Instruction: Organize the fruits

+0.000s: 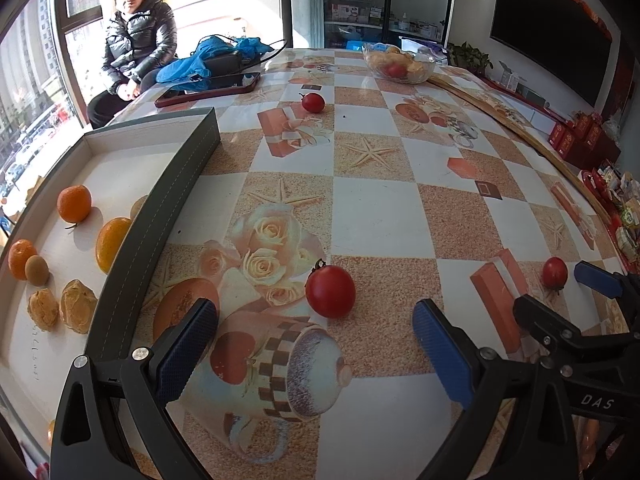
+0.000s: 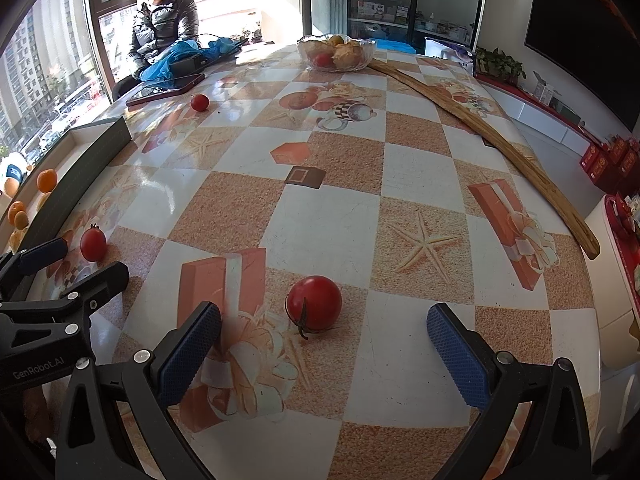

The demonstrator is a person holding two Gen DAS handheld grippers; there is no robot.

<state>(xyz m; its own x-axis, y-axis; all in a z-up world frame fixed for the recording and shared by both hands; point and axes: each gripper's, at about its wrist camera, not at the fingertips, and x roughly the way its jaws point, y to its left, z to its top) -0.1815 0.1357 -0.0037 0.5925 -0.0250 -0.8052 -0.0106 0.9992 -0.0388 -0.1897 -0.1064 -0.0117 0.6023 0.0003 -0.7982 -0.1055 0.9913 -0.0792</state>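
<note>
Both tools gape wide, holding nothing: our left tool (image 1: 316,344) faces one tomato (image 1: 330,291), right tool (image 2: 324,348) another (image 2: 314,303) on the surface. Smooth, squashable skins, so we'd pinch gently across the middle.

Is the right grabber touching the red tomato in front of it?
Apart. The right wrist view shows the right gripper open, tablecloth visible between each finger and the tomato.

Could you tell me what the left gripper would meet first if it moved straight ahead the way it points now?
Most likely the near tomato, lying on the table just ahead of the open left gripper, roughly centred between its fingers.
</note>
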